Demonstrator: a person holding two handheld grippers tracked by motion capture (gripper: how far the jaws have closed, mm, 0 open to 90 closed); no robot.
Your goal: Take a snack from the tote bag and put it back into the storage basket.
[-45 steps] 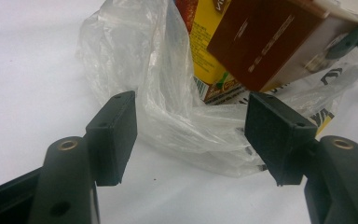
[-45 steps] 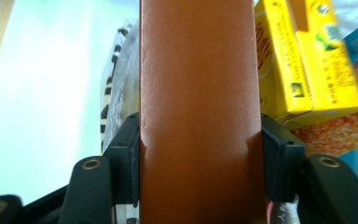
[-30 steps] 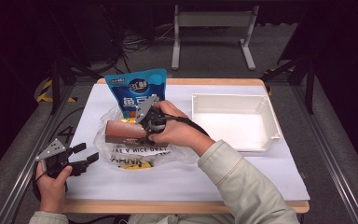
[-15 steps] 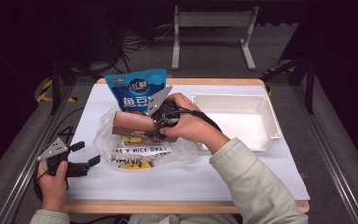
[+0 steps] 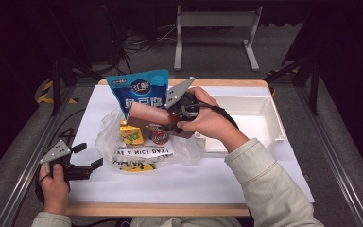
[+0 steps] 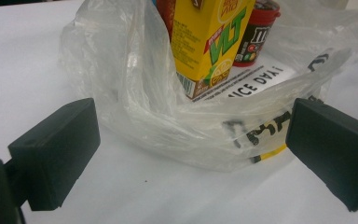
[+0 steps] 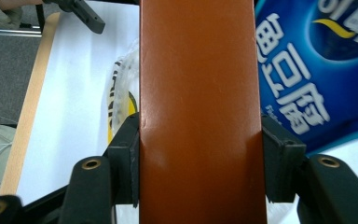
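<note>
Right gripper view: right gripper (image 7: 200, 163) clamps brown box (image 7: 198, 93) above bag (image 5: 146, 146), beside blue pouch (image 5: 139, 92). Left gripper (image 6: 186, 154) jaws, just opened wide, hold nothing; bag unheld. Risk: box snags bag rim, drags it, topples carton (image 6: 209, 42).

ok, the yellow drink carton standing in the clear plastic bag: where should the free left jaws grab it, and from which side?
Judging by its pose, grip the yellow drink carton across its flat side faces, high up, coming from above. It stands upright in the clear plastic bag, whose crumpled film wraps its base, and a red-lidded candy tub crowds one side. The left gripper is open with nothing between its jaws.
</note>
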